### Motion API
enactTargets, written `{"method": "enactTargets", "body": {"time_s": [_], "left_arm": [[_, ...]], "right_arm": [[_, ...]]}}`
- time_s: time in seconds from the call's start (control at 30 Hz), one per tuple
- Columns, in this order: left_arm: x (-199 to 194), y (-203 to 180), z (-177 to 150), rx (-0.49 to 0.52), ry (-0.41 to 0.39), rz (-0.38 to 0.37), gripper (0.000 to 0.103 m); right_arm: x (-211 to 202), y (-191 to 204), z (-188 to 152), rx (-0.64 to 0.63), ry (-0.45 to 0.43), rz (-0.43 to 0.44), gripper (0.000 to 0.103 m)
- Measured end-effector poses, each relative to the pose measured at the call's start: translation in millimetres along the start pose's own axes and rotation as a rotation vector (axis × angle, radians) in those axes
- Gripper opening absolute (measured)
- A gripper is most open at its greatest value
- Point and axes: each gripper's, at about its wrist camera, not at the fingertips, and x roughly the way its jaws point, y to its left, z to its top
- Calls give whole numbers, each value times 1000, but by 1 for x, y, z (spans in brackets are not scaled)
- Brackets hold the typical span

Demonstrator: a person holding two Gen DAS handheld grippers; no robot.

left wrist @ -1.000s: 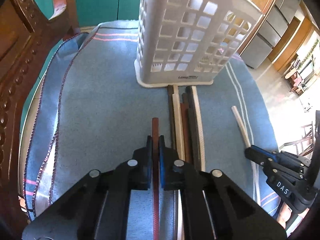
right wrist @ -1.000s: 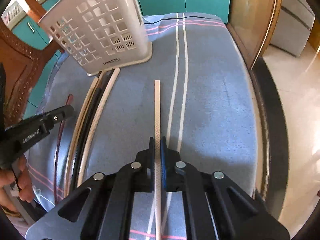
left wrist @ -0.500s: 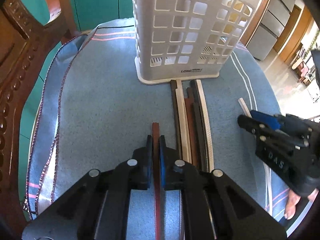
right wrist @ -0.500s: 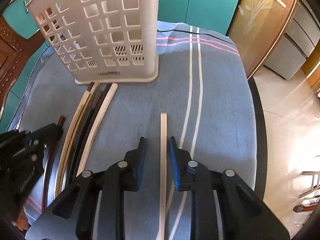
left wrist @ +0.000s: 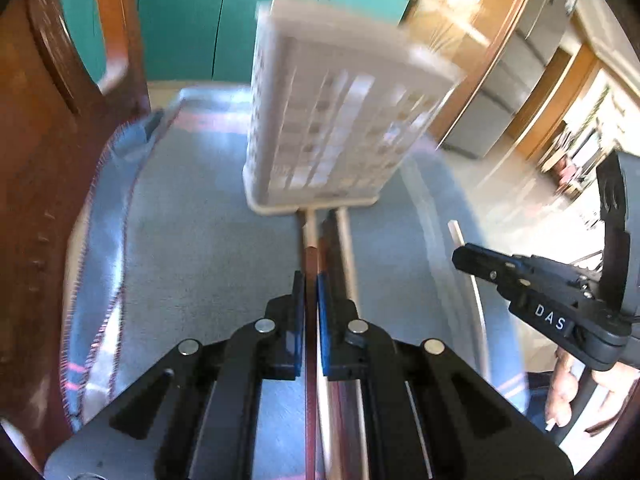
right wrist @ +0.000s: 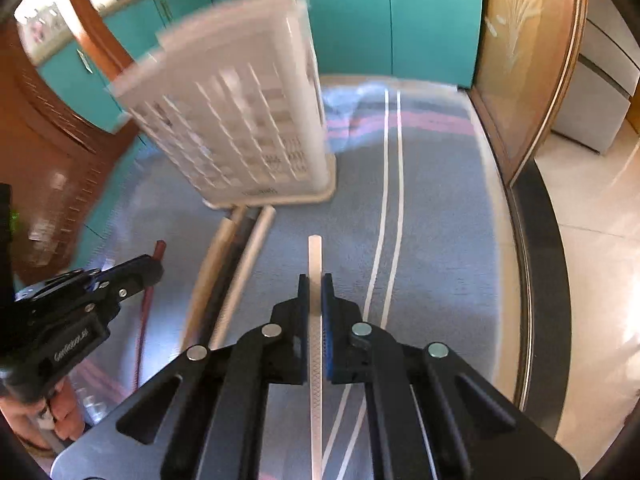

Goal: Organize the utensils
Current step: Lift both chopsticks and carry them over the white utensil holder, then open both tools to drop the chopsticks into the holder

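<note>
Running between each gripper's closed jaws: brown chopstick left, white chopstick right.

Motion blur smears the basket in both views; its grid openings and base lettering cannot be read. The red stick runs back between the left tongs and out past the bottom edge. The white stick likewise leaves the frame below the right tongs. The sticks against the basket are blurred together, so their count cannot be told.
</note>
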Motion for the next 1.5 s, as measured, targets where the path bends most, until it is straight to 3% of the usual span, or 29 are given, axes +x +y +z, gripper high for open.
{"method": "enactTargets", "body": {"time_s": [0.13, 0.33, 0.47, 0.6, 0.77, 0.83, 0.93, 1.1, 1.27, 1.33, 1.4, 1.43, 1.5], "left_arm": [[-53, -10, 0, -9, -109, -29, 7], [-122, -33, 8, 16, -257, -17, 7], [-165, -39, 37, 41, -374, -9, 7], [-198, -48, 79, 59, -494, 28, 7], [-220, -40, 133, -33, -674, 91, 7], [-207, -33, 147, -62, -731, 134, 7], [-179, -27, 156, -95, -746, 193, 7], [-135, -14, 149, -117, -686, 196, 7], [-110, -3, 126, -153, -624, 200, 7], [-108, -3, 116, -162, -615, 198, 8], [-113, -3, 102, -166, -611, 198, 19], [-116, -4, 96, -168, -615, 201, 28], [-127, -5, 72, -193, -634, 192, 35]], "right_arm": [[-46, 2, 0, -18, -88, 51, 6], [-106, 13, 3, -34, -209, 103, 6], [-146, 14, 23, -30, -325, 131, 7], [-184, 17, 65, -14, -476, 130, 7], [-217, 22, 115, 10, -720, 109, 7], [-212, 22, 127, 17, -758, 77, 7], [-175, 19, 138, 21, -714, 61, 6], [-119, 7, 128, 25, -647, 36, 6], [-99, -8, 108, 45, -619, 34, 8], [-103, -15, 98, 62, -620, 41, 29], [-114, -22, 85, 84, -640, 50, 47], [-124, -26, 72, 102, -670, 55, 54], [-140, -39, 45, 130, -721, 47, 60]]}}
